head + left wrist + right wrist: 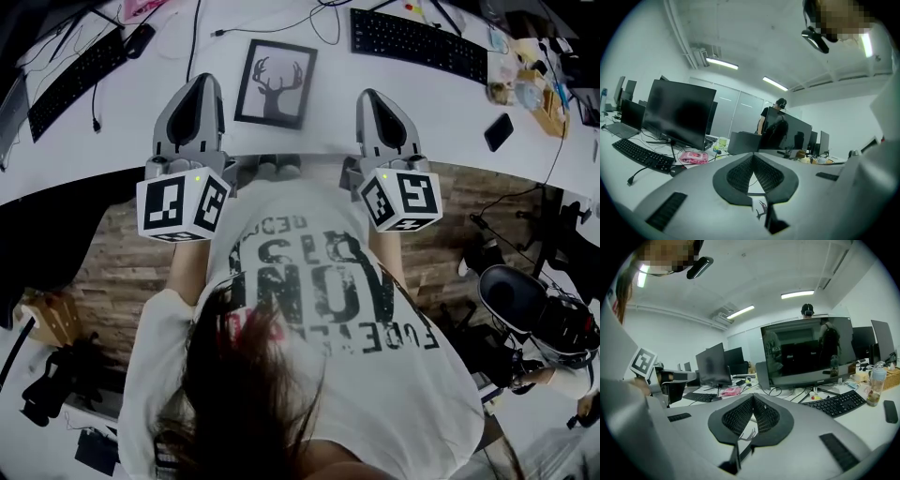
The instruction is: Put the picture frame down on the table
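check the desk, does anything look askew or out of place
Only mildly: the picture frame lies flat on the table, turned slightly off square with its front edge. Nothing looks spilled or damaged.

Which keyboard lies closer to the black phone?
The keyboard at upper right in the head view; the phone lies by its right end, the other keyboard far left.

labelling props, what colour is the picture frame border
Black; the picture frame shows best in the head view.
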